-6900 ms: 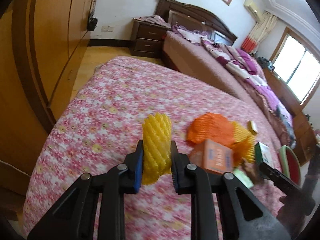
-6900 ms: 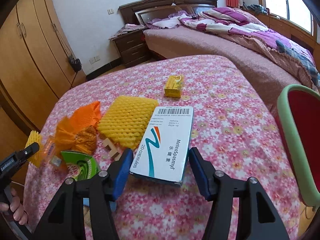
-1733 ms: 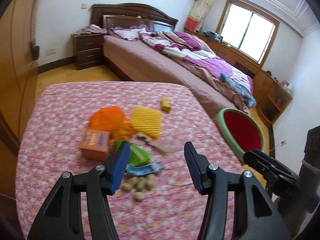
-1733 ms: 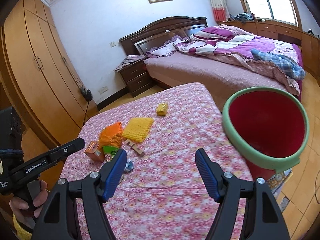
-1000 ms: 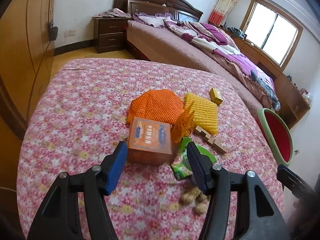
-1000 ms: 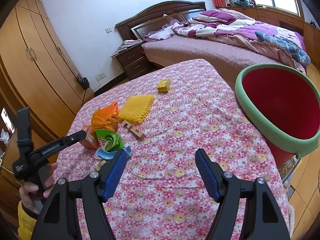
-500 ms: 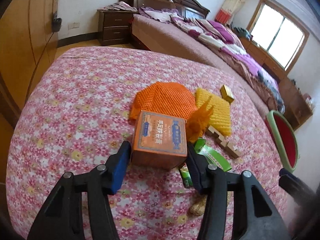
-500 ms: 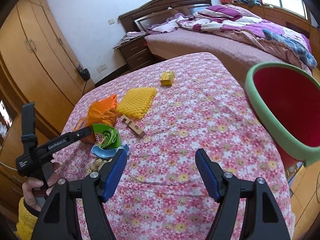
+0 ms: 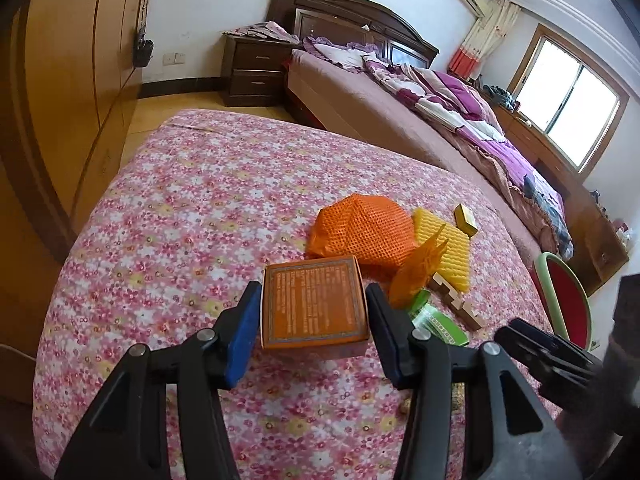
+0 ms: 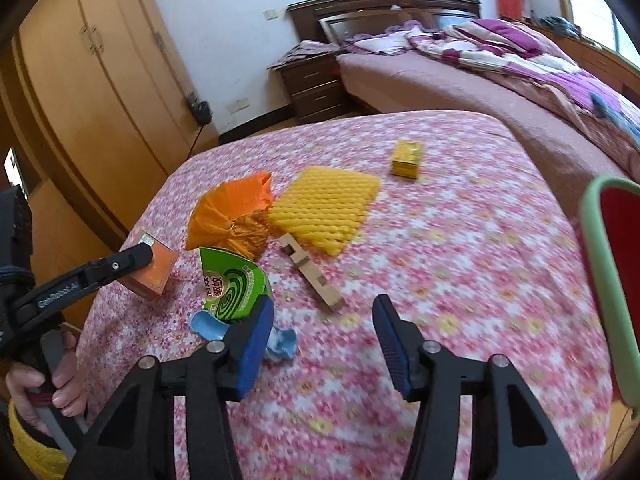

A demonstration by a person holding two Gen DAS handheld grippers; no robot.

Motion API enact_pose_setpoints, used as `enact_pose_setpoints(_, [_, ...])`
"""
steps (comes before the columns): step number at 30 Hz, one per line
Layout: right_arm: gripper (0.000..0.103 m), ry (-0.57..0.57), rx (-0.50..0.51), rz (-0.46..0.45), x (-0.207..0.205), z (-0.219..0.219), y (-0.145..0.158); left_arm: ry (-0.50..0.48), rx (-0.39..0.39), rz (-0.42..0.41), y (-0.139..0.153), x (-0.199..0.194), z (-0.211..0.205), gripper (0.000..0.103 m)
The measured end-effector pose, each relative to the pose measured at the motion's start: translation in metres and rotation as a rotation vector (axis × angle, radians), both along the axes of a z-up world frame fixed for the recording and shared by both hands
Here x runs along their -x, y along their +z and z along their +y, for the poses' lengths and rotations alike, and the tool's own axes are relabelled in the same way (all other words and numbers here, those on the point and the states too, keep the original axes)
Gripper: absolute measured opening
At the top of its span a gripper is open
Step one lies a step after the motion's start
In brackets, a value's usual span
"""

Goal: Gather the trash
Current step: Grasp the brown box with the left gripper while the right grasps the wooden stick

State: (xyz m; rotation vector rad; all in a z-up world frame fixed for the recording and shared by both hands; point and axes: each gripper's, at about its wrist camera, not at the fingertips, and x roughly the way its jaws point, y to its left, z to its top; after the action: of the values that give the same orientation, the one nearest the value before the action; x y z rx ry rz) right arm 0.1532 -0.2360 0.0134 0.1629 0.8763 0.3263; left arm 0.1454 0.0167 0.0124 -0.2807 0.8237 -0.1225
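Trash lies in a loose heap on the floral-covered table (image 10: pixel 460 240): an orange carton (image 9: pixel 314 306), an orange mesh net (image 9: pixel 362 230), a yellow foam sleeve (image 10: pixel 324 206), a small yellow box (image 10: pixel 407 159), a green mosquito-coil packet (image 10: pixel 232 286), a crumpled blue wrapper (image 10: pixel 282 342) and a wooden offcut (image 10: pixel 310 274). The step in hand looks like the pick-up of the next 2 pieces, 1 for each tool. The left gripper (image 9: pixel 312 320) has the orange carton squarely between its blue pads, the box filling nearly the whole gap; the left wrist view suggests both pads are on its sides, and the right wrist view shows a black finger laid against the carton, which seems to sit on the cloth, not lifted. The right gripper (image 10: pixel 324 332) has just been closing its jaws, yet nothing is between them: they stand about half apart over bare cloth, with the green packet and blue wrapper just beside the left pad (partly hidden behind it). The red bin with the green rim (image 10: pixel 600 280) stands off the right edge of the table, well apart from the heap. Next, I judge, the left tool needs a firm squeeze and a straight lift before swinging toward the bin, while the right one must shift toward the blue wrapper or the packet and centre on it before it closes.
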Motion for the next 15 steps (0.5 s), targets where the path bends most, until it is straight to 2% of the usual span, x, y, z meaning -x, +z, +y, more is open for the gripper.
enact_pose_setpoints(8, [0.044, 0.04, 0.034, 0.019, -0.019, 0.016, -0.021, 0.001, 0.011, 0.001, -0.006, -0.003, 0.001, 0.053])
enact_pose_setpoints(13, [0.022, 0.05, 0.059, 0.004, -0.024, 0.02, -0.023, 0.024, 0.052, -0.015, -0.005, -0.003, 0.005, 0.052])
enact_pose_setpoints(15, [0.017, 0.054, 0.056, 0.006, -0.025, 0.021, -0.024, 0.026, 0.056, -0.019, -0.004, -0.003, 0.005, 0.052])
